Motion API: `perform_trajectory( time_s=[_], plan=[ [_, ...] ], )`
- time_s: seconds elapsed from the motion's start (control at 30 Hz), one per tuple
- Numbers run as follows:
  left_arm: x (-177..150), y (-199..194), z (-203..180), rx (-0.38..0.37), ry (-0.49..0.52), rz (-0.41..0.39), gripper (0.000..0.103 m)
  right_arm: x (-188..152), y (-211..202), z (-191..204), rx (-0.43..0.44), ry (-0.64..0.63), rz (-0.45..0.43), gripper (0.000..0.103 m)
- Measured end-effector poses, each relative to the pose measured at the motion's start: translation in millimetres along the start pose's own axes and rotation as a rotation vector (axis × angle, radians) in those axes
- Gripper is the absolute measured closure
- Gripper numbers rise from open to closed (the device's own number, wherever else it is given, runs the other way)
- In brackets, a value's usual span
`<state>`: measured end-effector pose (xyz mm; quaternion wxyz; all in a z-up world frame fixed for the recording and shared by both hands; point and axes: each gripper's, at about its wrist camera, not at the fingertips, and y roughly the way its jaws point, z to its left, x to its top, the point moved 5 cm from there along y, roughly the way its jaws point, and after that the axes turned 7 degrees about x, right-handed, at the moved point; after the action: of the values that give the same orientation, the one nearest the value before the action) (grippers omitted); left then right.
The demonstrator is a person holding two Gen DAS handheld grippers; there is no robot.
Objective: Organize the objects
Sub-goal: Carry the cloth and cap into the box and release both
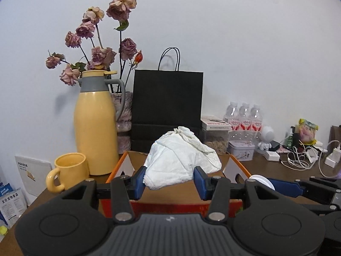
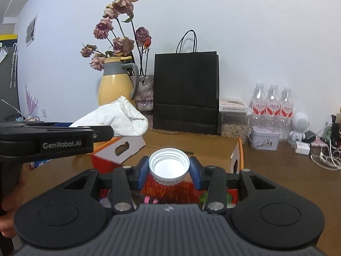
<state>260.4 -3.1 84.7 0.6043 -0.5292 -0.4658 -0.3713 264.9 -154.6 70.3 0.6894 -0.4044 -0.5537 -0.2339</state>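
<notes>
My left gripper (image 1: pixel 169 182) is shut on a crumpled white cloth (image 1: pixel 181 160) and holds it over an open orange cardboard box (image 1: pixel 125 164). My right gripper (image 2: pixel 169 170) is shut on a white ribbed bottle cap (image 2: pixel 169 165), open side up, over the same box (image 2: pixel 236 151). In the right wrist view the left gripper (image 2: pixel 53 136) and its cloth (image 2: pixel 115 117) are at the left. In the left wrist view the right gripper (image 1: pixel 287 186) with the cap (image 1: pixel 262 181) is at the right.
On the brown table (image 1: pixel 266 166) stand a yellow thermos jug (image 1: pixel 96 123), a yellow mug (image 1: pixel 68 170), a vase of dried roses (image 1: pixel 123 115), a black paper bag (image 1: pixel 167 108), three water bottles (image 1: pixel 245 117), a tin (image 1: pixel 240 152), a white figurine (image 1: pixel 266 138) and tangled chargers (image 1: pixel 302 155).
</notes>
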Motion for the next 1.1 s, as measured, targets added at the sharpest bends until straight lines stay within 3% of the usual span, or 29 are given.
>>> perform_trajectory(
  time_s=[0.4, 0.77, 0.83, 0.87, 0.9, 0.97, 1.1],
  plan=[
    [24, 67, -4, 0.049, -0.019, 0.034, 0.057, 32, 63, -26, -0.031, 0.031, 0.004, 0.062],
    [17, 136, 7, 0.078, -0.045, 0.142, 0.057, 8, 119, -63, -0.091, 0.093, 0.13, 0.062],
    [12, 142, 6, 0.074, -0.032, 0.162, 0.05, 5, 123, -64, -0.089, 0.089, 0.151, 0.062],
    [10, 145, 5, 0.074, -0.025, 0.174, 0.037, 3, 124, -64, -0.088, 0.088, 0.163, 0.055],
    [8, 147, 4, 0.076, -0.02, 0.183, 0.03, 2, 125, -64, -0.094, 0.089, 0.168, 0.031],
    [4, 150, 3, 0.086, -0.003, 0.192, 0.005, 1, 125, -64, -0.116, 0.085, 0.172, 0.0],
    [2, 149, 2, 0.106, 0.008, 0.191, 0.0, 0, 126, -67, -0.136, 0.093, 0.179, 0.0]
  ],
)
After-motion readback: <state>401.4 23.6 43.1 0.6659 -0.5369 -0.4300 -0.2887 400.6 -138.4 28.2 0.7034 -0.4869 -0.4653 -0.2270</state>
